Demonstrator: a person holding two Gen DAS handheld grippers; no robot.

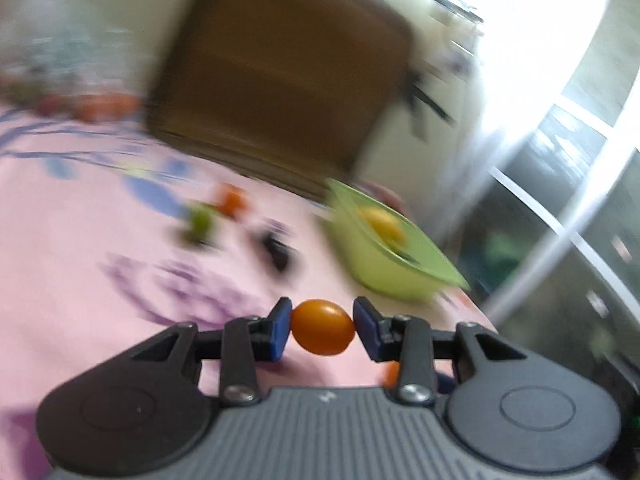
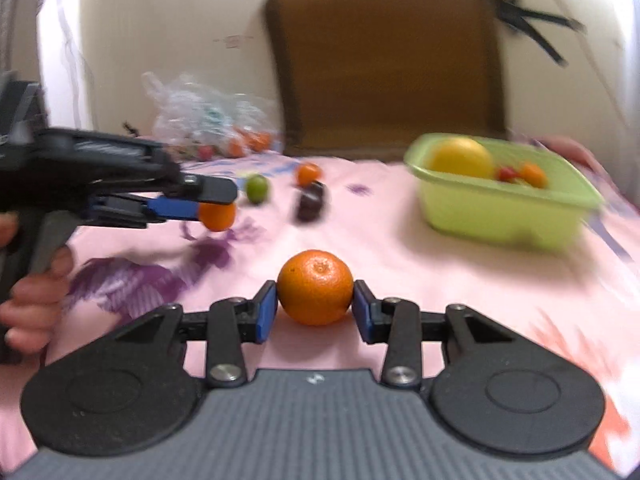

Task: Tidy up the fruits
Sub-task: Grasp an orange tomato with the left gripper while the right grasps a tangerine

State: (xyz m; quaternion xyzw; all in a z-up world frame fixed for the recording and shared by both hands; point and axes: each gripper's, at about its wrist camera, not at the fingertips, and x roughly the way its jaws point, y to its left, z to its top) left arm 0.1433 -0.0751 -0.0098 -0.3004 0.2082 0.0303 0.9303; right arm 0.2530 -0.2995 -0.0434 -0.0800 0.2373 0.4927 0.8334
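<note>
My left gripper (image 1: 322, 328) is shut on a small smooth orange fruit (image 1: 322, 327) and holds it above the pink bedsheet; it also shows in the right wrist view (image 2: 218, 216), at the left. My right gripper (image 2: 315, 308) is shut on a tangerine (image 2: 315, 287), low over the sheet. A light green tub (image 2: 504, 216) stands at the right with a yellow fruit (image 2: 462, 158) and small red and orange fruits inside; it shows in the left wrist view (image 1: 384, 264) too. Loose on the sheet lie a green fruit (image 2: 257, 188), a small orange fruit (image 2: 309, 173) and a dark purple fruit (image 2: 310, 202).
A clear plastic bag (image 2: 208, 120) with several fruits lies at the back left by the wall. A brown cushion (image 2: 384, 68) leans against the wall behind the bed. A window (image 1: 568, 184) is to the right. The left wrist view is motion-blurred.
</note>
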